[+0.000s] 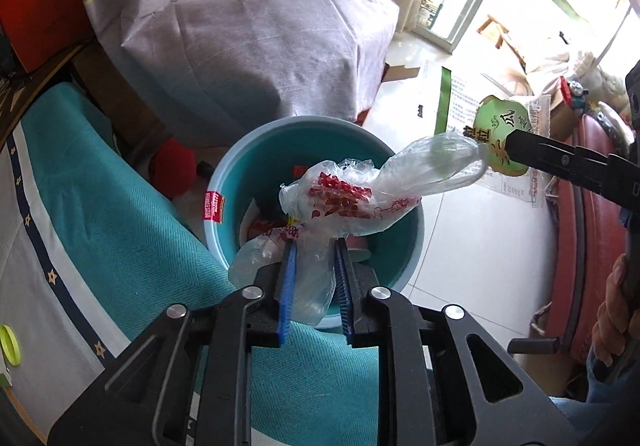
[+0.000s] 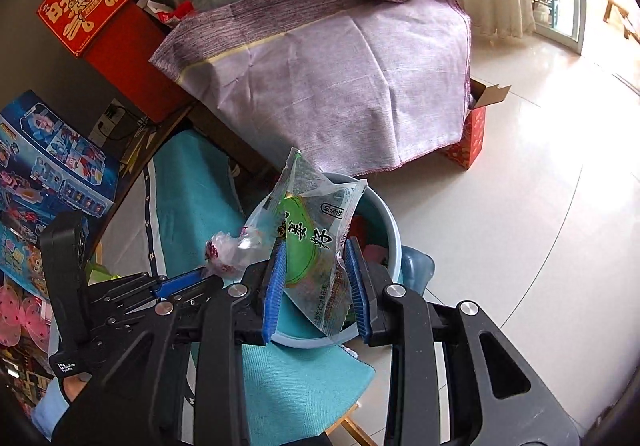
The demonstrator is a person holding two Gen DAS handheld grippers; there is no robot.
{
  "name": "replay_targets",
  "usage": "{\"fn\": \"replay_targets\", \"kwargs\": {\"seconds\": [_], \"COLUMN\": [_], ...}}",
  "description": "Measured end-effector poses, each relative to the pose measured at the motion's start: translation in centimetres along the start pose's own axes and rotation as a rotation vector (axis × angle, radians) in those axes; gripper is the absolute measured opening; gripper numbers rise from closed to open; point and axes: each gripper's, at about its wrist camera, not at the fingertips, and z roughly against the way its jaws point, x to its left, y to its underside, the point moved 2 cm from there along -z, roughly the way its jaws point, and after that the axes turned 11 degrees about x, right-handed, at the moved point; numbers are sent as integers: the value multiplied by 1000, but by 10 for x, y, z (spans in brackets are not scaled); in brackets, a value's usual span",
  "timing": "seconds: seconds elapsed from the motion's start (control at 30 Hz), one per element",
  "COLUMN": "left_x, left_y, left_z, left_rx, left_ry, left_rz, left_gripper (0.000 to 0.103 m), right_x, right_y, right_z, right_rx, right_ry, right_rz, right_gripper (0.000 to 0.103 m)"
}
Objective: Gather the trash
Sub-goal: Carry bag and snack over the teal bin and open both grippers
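I have both grippers over the bin [image 1: 224, 182], a light-blue pail standing on the tile floor [image 2: 540, 206] against the edge of a teal cloth [image 1: 132, 214]. My left gripper [image 1: 316, 246] sits above the near rim with its jaws spread a little; the clear bag [image 1: 340, 202] with red print lies between the blue pads [image 1: 289, 286], which do not look pressed on it, and its bulk hangs over the bin's mouth. My right gripper [image 2: 316, 258] pinches a green wrapper [image 2: 316, 242] between its pads, held upright above the same rim. In the left view that wrapper [image 1: 500, 126] touches the far end of the bag. Trash already lies in the bin. Behind it a purple cloth [image 2: 340, 86] drapes close to the far rim, leaving little room there. To the right, the floor lies open toward the glass door.
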Motion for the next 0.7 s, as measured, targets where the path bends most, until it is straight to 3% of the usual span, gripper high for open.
{"fn": "replay_targets", "kwargs": {"seconds": [0.03, 0.13, 0.2, 0.43, 0.53, 0.6, 0.7], "left_x": [1, 6, 9, 24, 29, 32, 37], "left_y": [-2, -5, -3, 12, 19, 23, 27], "left_z": [-2, -1, 1, 1, 1, 1, -1], "left_rx": [1, -6, -15, 3, 6, 7, 15], "left_ry": [-2, -11, -16, -5, -8, -11, -6], "left_rz": [1, 19, 28, 65, 72, 78, 87], "left_gripper": [53, 87, 94, 95, 97, 97, 97], "right_x": [0, -2, -1, 11, 17, 20, 22], "right_y": [-1, -3, -5, -10, -13, -13, -11], "right_z": [-2, -8, -12, -32, -44, -51, -60], "right_rx": [4, 13, 23, 66, 95, 107, 131], "right_ry": [3, 10, 14, 24, 18, 20, 24], "right_rz": [-2, -9, -9, 16, 25, 24, 13], "right_gripper": [29, 29, 29, 29, 34, 64, 73]}}
